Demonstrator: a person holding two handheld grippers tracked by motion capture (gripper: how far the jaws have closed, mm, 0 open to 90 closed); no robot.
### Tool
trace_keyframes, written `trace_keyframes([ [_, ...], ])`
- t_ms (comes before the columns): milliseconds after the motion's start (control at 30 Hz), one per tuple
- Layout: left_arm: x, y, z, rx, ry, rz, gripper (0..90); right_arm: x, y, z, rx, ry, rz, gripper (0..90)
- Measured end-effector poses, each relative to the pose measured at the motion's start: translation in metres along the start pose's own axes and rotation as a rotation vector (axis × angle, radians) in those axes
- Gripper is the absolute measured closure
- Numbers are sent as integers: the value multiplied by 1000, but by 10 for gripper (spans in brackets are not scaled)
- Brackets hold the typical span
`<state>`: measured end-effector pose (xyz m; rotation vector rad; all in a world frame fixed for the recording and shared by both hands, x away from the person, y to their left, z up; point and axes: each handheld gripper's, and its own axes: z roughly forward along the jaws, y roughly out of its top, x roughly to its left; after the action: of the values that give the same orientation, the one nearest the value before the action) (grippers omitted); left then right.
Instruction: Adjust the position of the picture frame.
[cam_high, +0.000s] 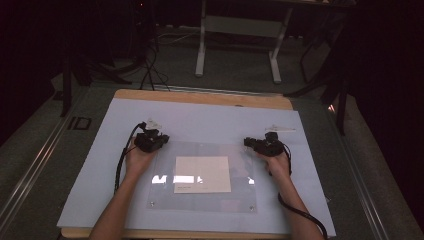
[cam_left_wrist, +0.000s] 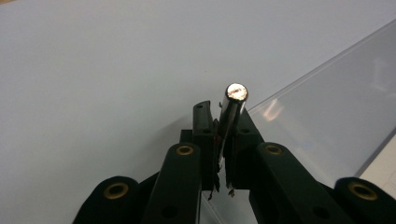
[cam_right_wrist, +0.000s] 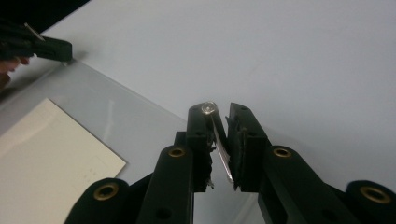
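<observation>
Clear acrylic sheet (cam_high: 200, 150) flat on the white mat (cam_high: 200, 117) of the counter (cam_high: 200, 96), with two small screws (cam_high: 151, 203) seemingly already seated in its near corners and a cream card (cam_high: 202, 172) at its middle. Farther up, left gripper (cam_left_wrist: 224, 122) at the sheet's far-left corner, fingers (cam_left_wrist: 204, 130) clamped together on a short steel stud (cam_left_wrist: 236, 92), shiny round end pointing away from the hand. Right gripper (cam_right_wrist: 223, 112) at the far-right corner, fingers nearly together and pinching a slim pin (cam_right_wrist: 219, 140) that lies aslant across the narrow gap. Judged as the placing step: far-corner fasteners carried to their holes, not yet set. Next move calling for a careful lowering, each tip lined up over its corner hole and kept upright, the slanted right one probably needing straightening first. Hard to make out: the far-corner holes themselves, lost in glare and behind the fingers; lower ends of both fasteners, buried between the pads; faint print on the card; whether the card sits under or on the acrylic. Beyond the counter's far edge, dim floor and pale desk legs (cam_high: 201, 50), top cut off.
</observation>
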<state>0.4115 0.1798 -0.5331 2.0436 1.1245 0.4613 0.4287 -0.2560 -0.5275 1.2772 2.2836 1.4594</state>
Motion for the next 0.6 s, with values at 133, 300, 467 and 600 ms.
trace_keyframes([
  [133, 0, -3, 0, -19, 0, -9, 844, 1, -1, 0, -5, -9, -7, 796],
  [300, -2, -5, 0, -39, 16, -24, 842, 2, -2, 0, -18, -12, -11, 796],
  [467, -3, -4, 0, -37, 23, -36, 843, 3, -3, 0, -22, -21, -6, 798],
  [600, -3, -4, 0, -33, 43, -45, 843, 4, 0, 2, -24, -39, -28, 804],
])
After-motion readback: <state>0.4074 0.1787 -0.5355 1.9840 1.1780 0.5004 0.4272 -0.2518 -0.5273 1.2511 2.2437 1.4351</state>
